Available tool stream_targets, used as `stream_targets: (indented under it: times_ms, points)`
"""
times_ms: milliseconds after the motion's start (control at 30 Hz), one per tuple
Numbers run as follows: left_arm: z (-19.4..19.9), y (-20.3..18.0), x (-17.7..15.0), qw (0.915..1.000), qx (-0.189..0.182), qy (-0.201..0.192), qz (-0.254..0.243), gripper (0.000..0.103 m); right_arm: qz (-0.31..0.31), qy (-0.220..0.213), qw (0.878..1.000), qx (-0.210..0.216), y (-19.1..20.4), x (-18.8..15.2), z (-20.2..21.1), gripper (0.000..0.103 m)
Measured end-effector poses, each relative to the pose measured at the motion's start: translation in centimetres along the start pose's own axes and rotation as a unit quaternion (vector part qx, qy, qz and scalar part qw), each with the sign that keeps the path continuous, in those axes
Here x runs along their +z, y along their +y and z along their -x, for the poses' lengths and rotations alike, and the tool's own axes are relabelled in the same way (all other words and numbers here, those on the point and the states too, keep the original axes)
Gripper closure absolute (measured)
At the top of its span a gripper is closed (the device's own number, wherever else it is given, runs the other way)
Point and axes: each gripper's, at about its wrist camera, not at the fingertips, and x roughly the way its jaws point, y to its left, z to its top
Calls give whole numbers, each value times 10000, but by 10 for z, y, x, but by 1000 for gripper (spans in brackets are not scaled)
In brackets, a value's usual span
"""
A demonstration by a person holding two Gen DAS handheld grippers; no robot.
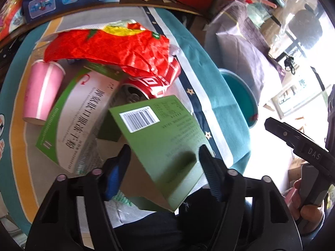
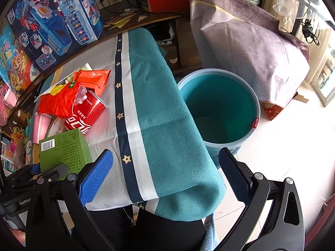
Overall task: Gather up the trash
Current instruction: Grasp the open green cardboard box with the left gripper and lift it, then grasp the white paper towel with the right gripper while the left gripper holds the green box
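My left gripper (image 1: 165, 165) is shut on a green cardboard box (image 1: 165, 138) with a barcode and holds it tilted above the trash pile. The box also shows in the right wrist view (image 2: 65, 152). Behind it lie a red cola can (image 1: 150, 83), a crumpled red wrapper (image 1: 108, 46), a pink paper cup (image 1: 41, 92) and a green-and-white medicine box (image 1: 79, 115). My right gripper (image 2: 165, 175) is open and empty over the table's right edge. A teal bin (image 2: 219, 108) stands on the floor beside the table.
The table wears a teal, white and navy starred cloth (image 2: 163, 108). Toy boxes (image 2: 54, 21) stand at the back left. A large purple woven sack (image 2: 251, 48) sits behind the bin. The floor to the right is pale tile (image 2: 289, 142).
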Motion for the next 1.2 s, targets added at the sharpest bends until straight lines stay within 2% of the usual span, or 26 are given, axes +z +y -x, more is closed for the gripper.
stream_targets:
  times_ms: [167,233,333,400,500,667,833,1067,1200]
  points:
    - [-1,-8,0,9998,-203,-39,-76,63,-68,84,9998,166,-2,-2,-5,6]
    - [3,-13,-1,9994,-301,-142,-133,81,-101,108,9996,242,-2,-3,-6,6]
    - [12,-24,-1,9988,-258,-261,-331,98,-76,111,9995,293,-1,-3,-5,6]
    - [16,-26,-2,9986,-266,-284,-371,102,-59,111,9993,344,1,-3,-4,6]
    - [31,-24,1,9980,-359,-398,-330,102,2,117,9991,405,5,-2,-3,6]
    - [70,-12,12,9956,-348,-836,-225,102,110,97,9983,570,16,9,2,6]
    - [100,20,25,9923,2,-1240,-8,102,423,55,9966,700,41,33,6,6]
    - [123,82,45,9847,400,-1620,503,102,1088,182,9888,1007,109,69,-7,6]
    - [132,113,47,9799,548,-1795,678,102,1382,429,9820,1212,153,86,-24,6]
